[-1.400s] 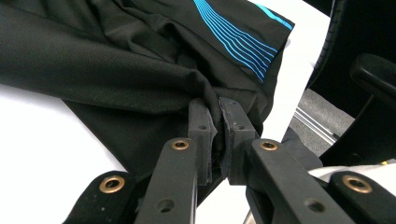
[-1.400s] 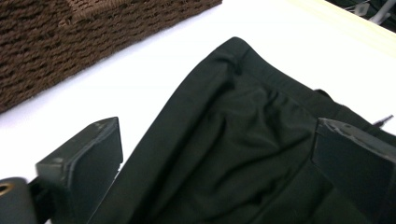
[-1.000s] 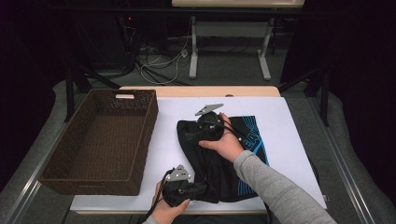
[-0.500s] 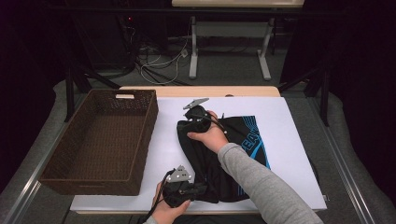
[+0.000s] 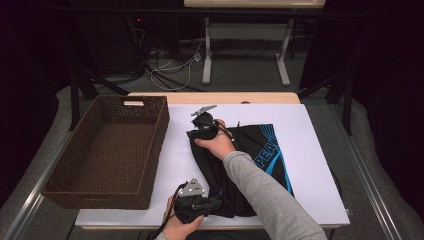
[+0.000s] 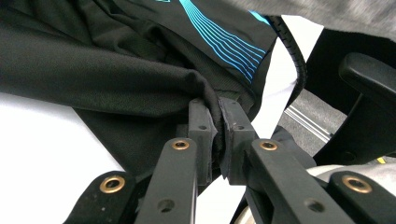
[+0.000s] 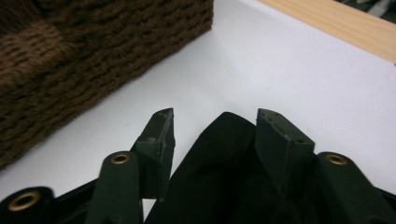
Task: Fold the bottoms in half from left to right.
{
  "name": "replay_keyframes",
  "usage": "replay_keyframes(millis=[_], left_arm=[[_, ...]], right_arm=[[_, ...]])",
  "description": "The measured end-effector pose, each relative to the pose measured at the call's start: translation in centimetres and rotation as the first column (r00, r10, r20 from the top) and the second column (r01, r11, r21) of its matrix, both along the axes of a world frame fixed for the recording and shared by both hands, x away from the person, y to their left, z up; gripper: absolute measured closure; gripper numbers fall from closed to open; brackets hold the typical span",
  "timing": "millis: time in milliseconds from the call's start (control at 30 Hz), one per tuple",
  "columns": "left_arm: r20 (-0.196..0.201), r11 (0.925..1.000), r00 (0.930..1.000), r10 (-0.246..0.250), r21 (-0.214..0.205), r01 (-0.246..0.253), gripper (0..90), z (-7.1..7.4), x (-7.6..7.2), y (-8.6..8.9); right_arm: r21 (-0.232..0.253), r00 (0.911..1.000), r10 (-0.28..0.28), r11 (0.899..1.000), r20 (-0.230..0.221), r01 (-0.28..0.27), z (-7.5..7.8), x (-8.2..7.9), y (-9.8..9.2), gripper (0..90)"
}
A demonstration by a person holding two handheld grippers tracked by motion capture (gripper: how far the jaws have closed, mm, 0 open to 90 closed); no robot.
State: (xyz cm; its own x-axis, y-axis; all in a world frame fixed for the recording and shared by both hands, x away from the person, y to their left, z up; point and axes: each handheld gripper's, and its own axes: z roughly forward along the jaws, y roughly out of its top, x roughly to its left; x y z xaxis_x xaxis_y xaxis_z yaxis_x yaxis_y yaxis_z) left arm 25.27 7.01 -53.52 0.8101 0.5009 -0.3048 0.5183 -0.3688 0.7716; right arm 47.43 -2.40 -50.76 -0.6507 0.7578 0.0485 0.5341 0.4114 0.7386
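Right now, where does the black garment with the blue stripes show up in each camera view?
High view: black garment right of centre on the white sheet, right of the brown basket.
Left gripper view: across the top, an edge pinched between the jaws.
Right gripper view: bottom centre, a corner between open jaws.
Shared landmark: the white sheet.

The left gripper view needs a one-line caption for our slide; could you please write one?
Left hand-held gripper shut on a fold of the black garment with blue stripes, over the white table cover.

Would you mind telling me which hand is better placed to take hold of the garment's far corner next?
Right. Its tongs are open astride the far corner of the black garment with blue stripes, while the left tongs are shut on its near edge.
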Motion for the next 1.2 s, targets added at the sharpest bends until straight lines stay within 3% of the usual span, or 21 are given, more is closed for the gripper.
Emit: replay_keyframes(millis=[100,267,367,400,467,700,900,933,967,1000,1067,1100,1200], left_arm=[[-0.002,1.0,1.0,-0.005,-0.002,0.005,84.5,0.0,0.0,0.0],[-0.006,1.0,1.0,-0.002,-0.002,0.002,84.5,0.0,-0.1,0.0],[-0.006,1.0,1.0,-0.002,-0.005,0.002,84.5,0.0,-0.1,0.0],[-0.005,1.0,1.0,-0.005,-0.007,0.005,84.5,0.0,-0.1,0.1],[-0.007,1.0,1.0,-0.004,-0.006,0.004,84.6,0.0,-0.1,0.1],[-0.005,0.9999,1.0,-0.007,-0.01,0.006,84.5,0.0,0.0,0.2],[-0.006,1.0,1.0,-0.005,-0.008,0.005,84.5,0.0,0.0,0.1],[-0.012,1.0,0.9999,-0.002,-0.006,0.002,84.5,0.0,0.0,0.1],[-0.01,1.0,0.9999,-0.005,-0.007,0.005,84.6,0.0,0.0,0.1],[-0.009,0.9999,0.9999,-0.006,-0.011,0.006,84.6,0.0,0.0,0.1],[-0.011,0.9999,0.9999,-0.007,-0.01,0.007,84.5,0.0,0.0,0.0],[-0.011,0.9999,0.9999,-0.007,-0.008,0.007,84.5,0.0,0.0,0.0],[-0.009,0.9999,0.9999,-0.007,-0.009,0.007,84.5,0.0,0.1,0.1]], right_arm=[[-0.009,0.9994,-0.036,0.999,0.003,0.036,-0.6,0.4,0.3,51.5],[-0.019,0.9969,-0.065,0.998,-0.046,0.064,-1.5,1.2,0.7,55.6],[-0.041,0.9919,-0.075,0.997,-0.103,0.071,-2.1,1.6,0.8,55.6],[-0.021,0.9931,-0.072,0.997,-0.092,0.071,-2.5,1.7,0.9,55.6],[-0.025,0.9896,-0.078,0.997,-0.121,0.075,-2.6,1.7,1.0,55.6],[0.003,0.9881,-0.069,0.998,-0.137,0.07,-3.5,2.2,1.2,55.6],[-0.013,0.9883,-0.06,0.998,-0.14,0.059,-4.0,2.3,1.8,50.9],[-0.047,0.986,-0.062,0.997,-0.155,0.055,-3.8,2.2,1.8,50.9],[-0.036,0.9905,-0.058,0.998,-0.125,0.053,-4.0,2.3,2.0,50.7],[-0.046,0.989,-0.06,0.997,-0.136,0.054,-3.9,2.1,2.1,50.1],[-0.053,0.9922,-0.062,0.997,-0.108,0.057,-4.1,2.0,2.3,48.6],[-0.081,0.9921,-0.058,0.996,-0.111,0.049,-4.0,1.8,2.4,48.1],[-0.155,0.9983,-0.034,0.987,-0.046,0.026,-4.1,1.5,2.9,51.7]])
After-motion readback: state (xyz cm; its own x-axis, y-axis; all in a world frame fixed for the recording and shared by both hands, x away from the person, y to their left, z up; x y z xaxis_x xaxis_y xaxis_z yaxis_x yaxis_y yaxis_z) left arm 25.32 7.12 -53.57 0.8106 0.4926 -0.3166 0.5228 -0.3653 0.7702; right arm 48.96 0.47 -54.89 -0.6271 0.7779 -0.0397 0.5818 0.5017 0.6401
